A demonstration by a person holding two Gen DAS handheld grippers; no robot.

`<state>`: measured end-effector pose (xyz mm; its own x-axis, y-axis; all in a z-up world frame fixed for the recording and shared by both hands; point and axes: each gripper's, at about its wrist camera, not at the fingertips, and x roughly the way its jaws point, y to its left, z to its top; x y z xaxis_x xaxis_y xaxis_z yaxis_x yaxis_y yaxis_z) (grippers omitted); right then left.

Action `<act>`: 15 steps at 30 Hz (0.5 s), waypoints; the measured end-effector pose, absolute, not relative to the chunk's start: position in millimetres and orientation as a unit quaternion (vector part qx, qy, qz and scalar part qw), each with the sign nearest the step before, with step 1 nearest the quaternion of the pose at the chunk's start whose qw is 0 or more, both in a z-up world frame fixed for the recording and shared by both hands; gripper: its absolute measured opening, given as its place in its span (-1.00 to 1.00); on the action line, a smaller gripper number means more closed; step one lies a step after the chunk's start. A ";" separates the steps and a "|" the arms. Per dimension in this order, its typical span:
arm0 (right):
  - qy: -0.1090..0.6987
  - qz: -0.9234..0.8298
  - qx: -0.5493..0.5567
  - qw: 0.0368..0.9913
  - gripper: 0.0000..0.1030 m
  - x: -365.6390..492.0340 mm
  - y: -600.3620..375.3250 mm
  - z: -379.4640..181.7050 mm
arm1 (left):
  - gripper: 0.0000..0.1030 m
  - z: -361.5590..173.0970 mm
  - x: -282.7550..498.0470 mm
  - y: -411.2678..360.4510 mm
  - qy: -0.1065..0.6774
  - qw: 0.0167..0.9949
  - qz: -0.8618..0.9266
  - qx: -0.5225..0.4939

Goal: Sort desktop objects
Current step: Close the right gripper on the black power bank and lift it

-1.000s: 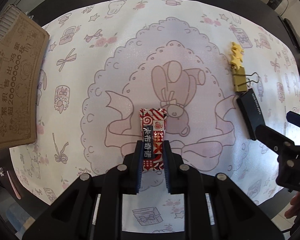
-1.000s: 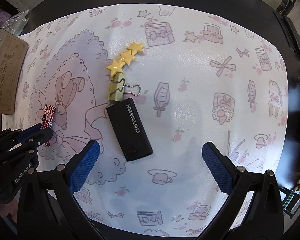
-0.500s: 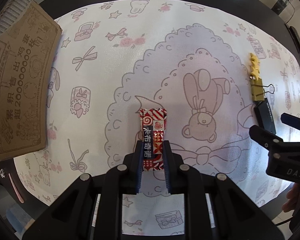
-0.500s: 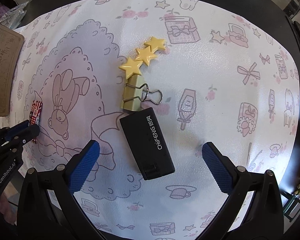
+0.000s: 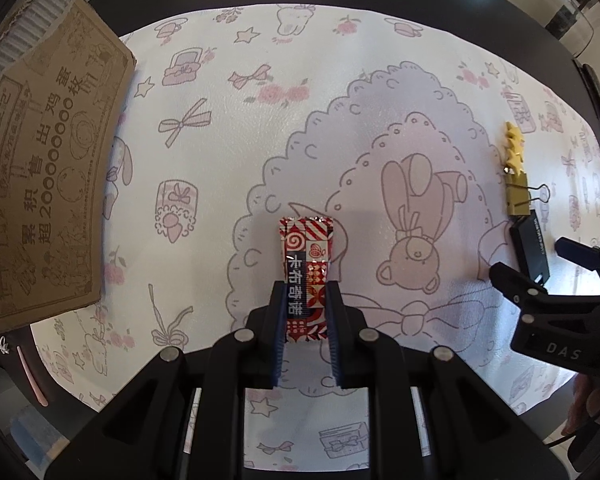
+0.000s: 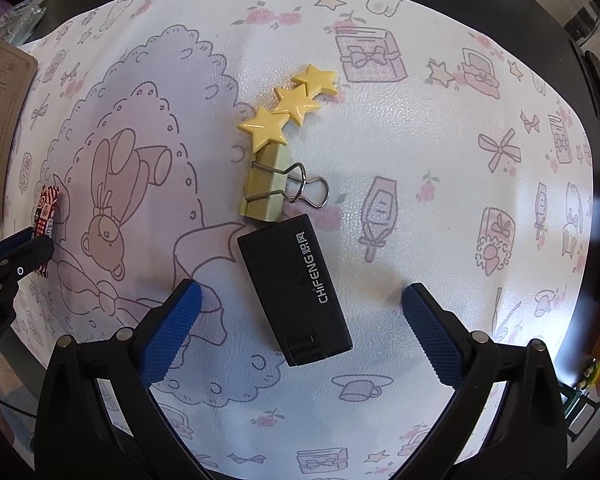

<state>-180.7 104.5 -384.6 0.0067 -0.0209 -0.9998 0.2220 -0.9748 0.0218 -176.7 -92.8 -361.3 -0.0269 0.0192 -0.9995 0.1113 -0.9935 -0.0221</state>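
**Mia:** Two claws are over the desk. The left gripper (image 5: 306,312) is squeezed shut on a small red and white candy in a shiny wrapper (image 5: 306,268). It holds the lower half, and the top half sticks out past the pads, above the middle of the pink and white cartoon mat (image 5: 300,92).

**Ben:** What about the other one?

**Mia:** The right gripper (image 6: 296,320) is wide apart with nothing in it. It hangs over a flat black plastic box with white letters (image 6: 296,288), nearer the right edge of the mat. The box lies between the blue pads (image 6: 170,332) but they do not touch it.

**Ben:** Will the box be hard to pick up?

**Mia:** I think it is stiff and smooth, so it could slip. It lies slanted, so the claw may need to turn a bit. Take it across its two long sides, near the middle.

**Ben:** And the candy?

**Mia:** It looks very light. The wrapper is crinkly and slippery, so a soft squeeze is enough.

**Ben:** What else is there?

**Mia:** A pale yellow binder clip with wire handles (image 6: 266,192) touches the far end of the box. Three yellow plastic stars in a row (image 6: 288,108) sit just past the clip. A brown cardboard box with printed writing (image 5: 40,168) is at the left edge of the mat.
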 end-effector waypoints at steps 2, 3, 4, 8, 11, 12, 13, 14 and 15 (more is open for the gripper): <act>0.071 -0.703 0.702 0.086 0.77 -179.9 102.6 -381.8 | -0.64 -361.5 -178.4 -95.4 0.047 0.033 -0.716 0.696; 0.071 -0.705 0.701 0.087 0.71 -179.7 101.8 -379.9 | -0.64 -361.8 -179.3 -96.7 0.047 0.033 -0.715 0.696; 0.071 -0.706 0.700 0.086 0.56 -179.7 101.3 -377.8 | -0.65 -362.2 -180.1 -98.0 0.047 0.032 -0.715 0.697; 0.068 -0.710 0.696 0.083 -0.09 -181.0 99.1 -370.8 | -0.65 -362.7 -183.9 -102.5 0.048 0.031 -0.715 0.697; 0.071 -0.709 0.697 0.084 -0.25 -181.5 95.6 -369.8 | -0.64 -361.2 -186.9 -103.4 0.047 0.031 -0.716 0.696; 0.072 -0.709 0.697 0.084 -0.25 -181.6 94.4 -369.7 | -0.64 -361.0 -188.0 -104.3 0.047 0.031 -0.716 0.696; 0.073 -0.709 0.697 0.085 -0.25 -181.5 93.8 -369.7 | -0.64 -360.8 -189.1 -105.2 0.047 0.031 -0.716 0.696; 0.073 -0.708 0.697 0.085 -0.26 -181.7 93.4 -369.6 | -0.64 -360.1 -190.0 -105.2 0.047 0.031 -0.716 0.696; 0.073 -0.708 0.698 0.086 -0.27 -181.9 93.0 -369.6 | -0.64 -359.9 -191.0 -105.8 0.046 0.030 -0.716 0.696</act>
